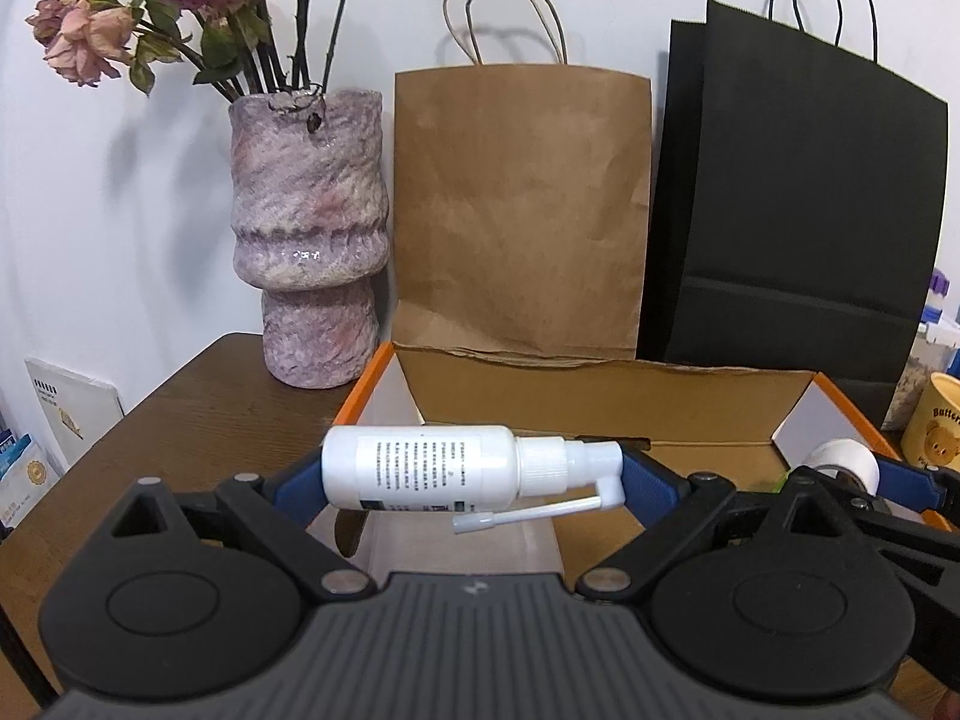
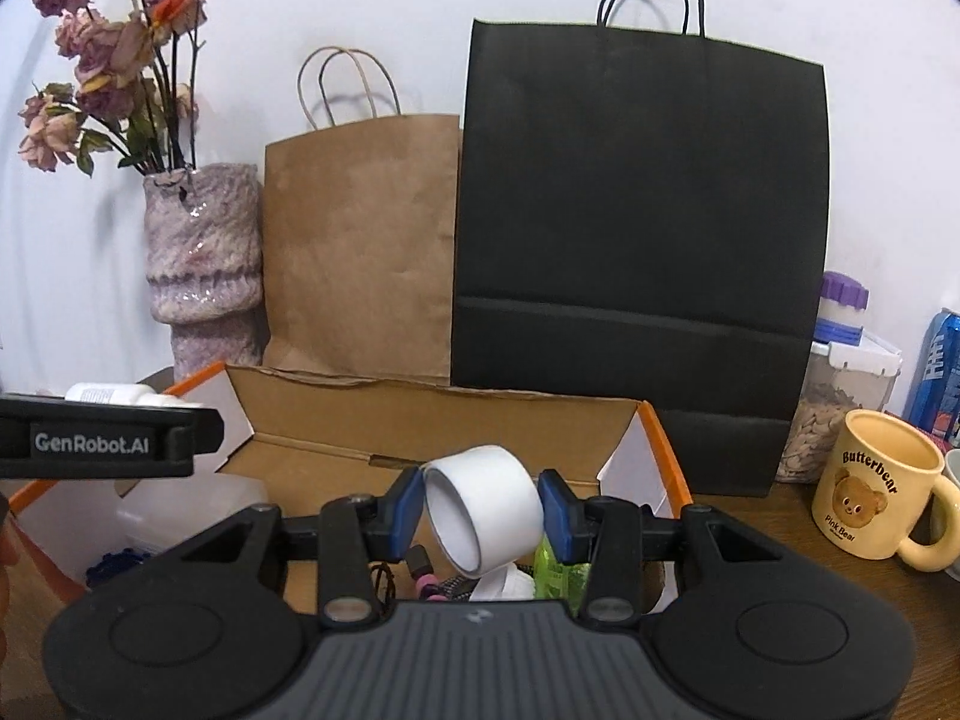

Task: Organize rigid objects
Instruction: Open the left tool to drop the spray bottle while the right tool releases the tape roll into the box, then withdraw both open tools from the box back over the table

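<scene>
The left gripper (image 1: pixel 471 480) is clenched end to end on a white plastic spray bottle with a printed label and a thin folded-down nozzle (image 1: pixel 420 468), carrying it crosswise, clear of any surface. Directly ahead of and below its fingers lies the open brown cardboard box with orange edges (image 1: pixel 600 414), with a clear plastic tub sitting under the bottle. The right gripper (image 2: pixel 480 510) grasps a white roll of tape (image 2: pixel 486 504) between its blue pads (image 2: pixel 408 504), tilted so its hollow core faces the camera; beneath it, inside the same box, sits a jumble of small items including something lime green and a dark cable. Both objects seem to be in the carrying stage, poised over the box and not yet set down. The next move likely calls for lowering each into free space inside, then releasing, taking care the bottle's nozzle does not snag on the box wall.
</scene>
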`<state>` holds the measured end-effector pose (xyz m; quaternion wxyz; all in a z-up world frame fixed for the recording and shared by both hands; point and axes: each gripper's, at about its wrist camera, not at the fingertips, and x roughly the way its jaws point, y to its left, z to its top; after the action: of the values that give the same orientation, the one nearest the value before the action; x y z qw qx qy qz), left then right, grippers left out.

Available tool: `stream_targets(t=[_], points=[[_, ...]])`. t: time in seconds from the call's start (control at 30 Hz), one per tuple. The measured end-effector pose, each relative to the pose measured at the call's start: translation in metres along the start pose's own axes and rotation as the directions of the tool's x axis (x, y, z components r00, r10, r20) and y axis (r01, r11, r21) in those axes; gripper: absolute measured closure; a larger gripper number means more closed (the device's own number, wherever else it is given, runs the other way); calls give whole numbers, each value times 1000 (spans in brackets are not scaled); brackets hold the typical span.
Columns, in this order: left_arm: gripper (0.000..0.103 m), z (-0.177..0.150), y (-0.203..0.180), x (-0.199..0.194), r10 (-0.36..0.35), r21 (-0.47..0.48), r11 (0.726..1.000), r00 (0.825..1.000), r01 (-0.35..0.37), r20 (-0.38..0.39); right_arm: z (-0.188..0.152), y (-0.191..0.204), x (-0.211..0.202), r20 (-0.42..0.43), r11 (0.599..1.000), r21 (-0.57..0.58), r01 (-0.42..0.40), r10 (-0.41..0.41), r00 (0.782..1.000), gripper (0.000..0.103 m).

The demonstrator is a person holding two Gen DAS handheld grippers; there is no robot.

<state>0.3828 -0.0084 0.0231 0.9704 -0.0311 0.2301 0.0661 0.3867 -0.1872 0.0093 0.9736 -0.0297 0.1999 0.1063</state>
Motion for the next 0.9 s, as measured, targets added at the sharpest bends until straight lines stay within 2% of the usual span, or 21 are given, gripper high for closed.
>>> stream_targets(t=[0.33,0.43,0.47,0.5,0.57,0.63,0.7,0.9], points=[[4,-1,0,3,-5,14,1000,1000,5,-16,-5,-1,7,-36,1000,-8,-1,1,999,61],[0,-1,-1,3,-2,18,1000,1000,3,-14,-5,-3,7,-38,1000,0,-4,4,999,58],[0,-1,-1,3,1,19,1000,1000,-1,-10,-5,-4,6,-38,1000,5,-1,1,999,46],[0,-1,-1,2,0,19,1000,1000,0,-8,-5,-4,6,-34,1000,8,8,-7,999,30],[0,-1,0,2,-4,13,1000,1000,4,-8,-5,-5,3,-20,1000,9,22,-22,1000,18],[0,-2,0,3,7,11,1000,1000,-7,-12,-4,-5,2,-17,1000,11,19,-19,1000,14],[0,-2,0,4,11,7,1000,1000,-11,-22,-5,-5,2,-17,1000,6,19,-19,1000,4],[0,-3,2,5,16,-5,1000,1000,-17,-22,-4,-3,0,-4,1000,-1,30,-30,1000,2]])
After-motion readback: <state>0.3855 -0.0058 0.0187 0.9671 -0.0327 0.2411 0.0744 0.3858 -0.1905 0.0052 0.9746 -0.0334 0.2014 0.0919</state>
